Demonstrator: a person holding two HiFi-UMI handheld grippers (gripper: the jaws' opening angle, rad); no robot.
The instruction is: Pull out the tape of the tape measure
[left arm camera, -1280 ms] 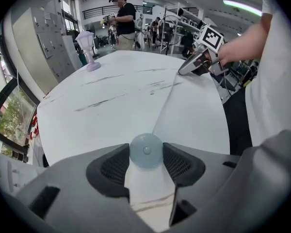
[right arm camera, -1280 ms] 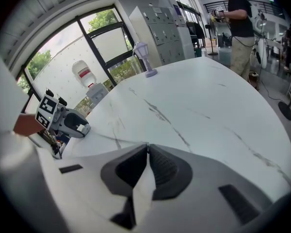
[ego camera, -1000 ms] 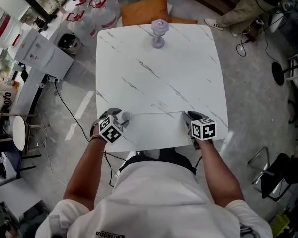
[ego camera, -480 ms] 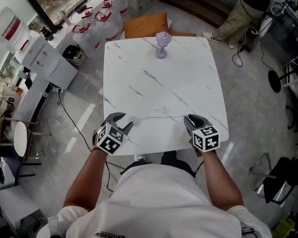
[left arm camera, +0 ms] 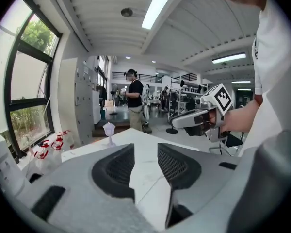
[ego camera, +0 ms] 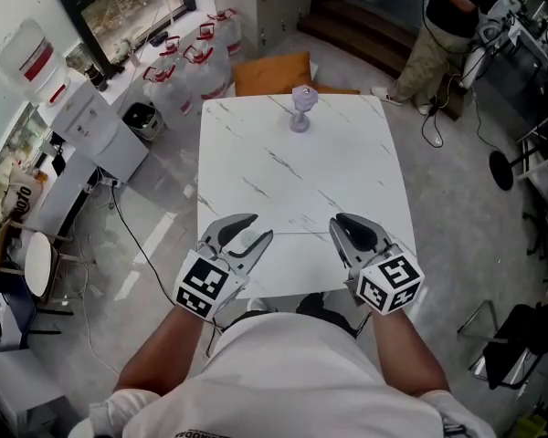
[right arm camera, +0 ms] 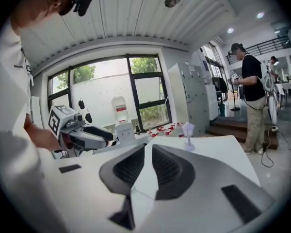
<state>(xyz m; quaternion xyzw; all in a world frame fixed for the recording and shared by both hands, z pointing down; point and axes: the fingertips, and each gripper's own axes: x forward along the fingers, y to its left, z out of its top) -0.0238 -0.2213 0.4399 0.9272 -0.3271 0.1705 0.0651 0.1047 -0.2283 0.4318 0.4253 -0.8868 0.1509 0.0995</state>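
A thin pale tape line (ego camera: 297,234) lies across the near part of the white marble table (ego camera: 301,172). The tape measure's case is not visible and may be hidden under my left gripper. My left gripper (ego camera: 256,228) hangs above the table's near left edge. Its jaws are closing, a gap still shows and nothing is between them (left arm camera: 145,147). My right gripper (ego camera: 345,222) hangs above the near right edge, apart from the tape. Its jaws are closing to a narrow gap and hold nothing (right arm camera: 148,147).
A small purple goblet (ego camera: 300,108) stands at the table's far edge. Beyond it is an orange seat (ego camera: 272,71). Water bottles (ego camera: 187,57) and a white dispenser (ego camera: 96,121) stand to the left. A person (ego camera: 447,26) and cables are at the far right.
Both grippers have risen off the table and drawn back toward me, their jaws narrower. The round case seen by the left gripper before is out of sight now.
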